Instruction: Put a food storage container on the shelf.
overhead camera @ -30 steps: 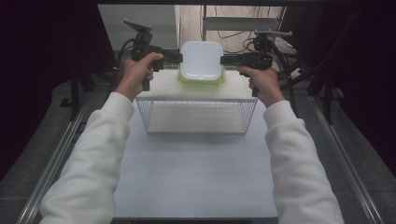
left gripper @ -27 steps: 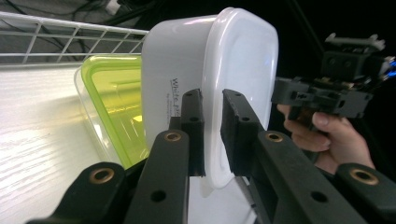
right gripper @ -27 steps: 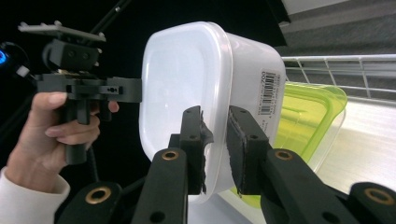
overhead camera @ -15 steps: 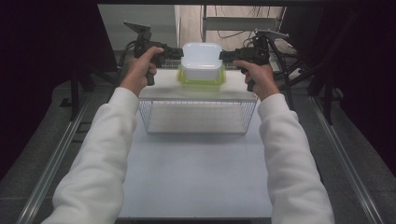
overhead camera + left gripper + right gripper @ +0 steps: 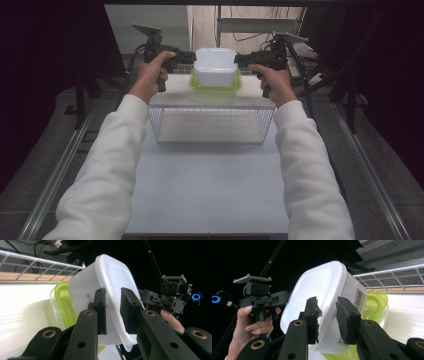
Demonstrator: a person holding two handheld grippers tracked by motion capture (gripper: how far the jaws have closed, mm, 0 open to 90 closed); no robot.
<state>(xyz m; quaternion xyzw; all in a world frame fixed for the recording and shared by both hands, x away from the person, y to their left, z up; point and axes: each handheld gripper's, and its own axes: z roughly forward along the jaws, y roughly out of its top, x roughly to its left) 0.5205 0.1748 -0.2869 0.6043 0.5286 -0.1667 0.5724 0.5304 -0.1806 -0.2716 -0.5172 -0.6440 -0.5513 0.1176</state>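
Beyond the wire mesh basket point(image 5: 211, 125), the white plastic tub point(image 5: 215, 66) already sits nested in the green-rimmed clear container point(image 5: 215, 86). Left gripper point(image 5: 191, 56) and right gripper point(image 5: 240, 59) have just been opening, jaws released; only withdrawal seems left.

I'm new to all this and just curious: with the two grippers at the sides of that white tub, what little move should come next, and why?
Probably draw both grippers straight out sideways. The white tub sits on the green container. The jaws of the left gripper and right gripper have just been opening, each straddling a side wall with slack showing.
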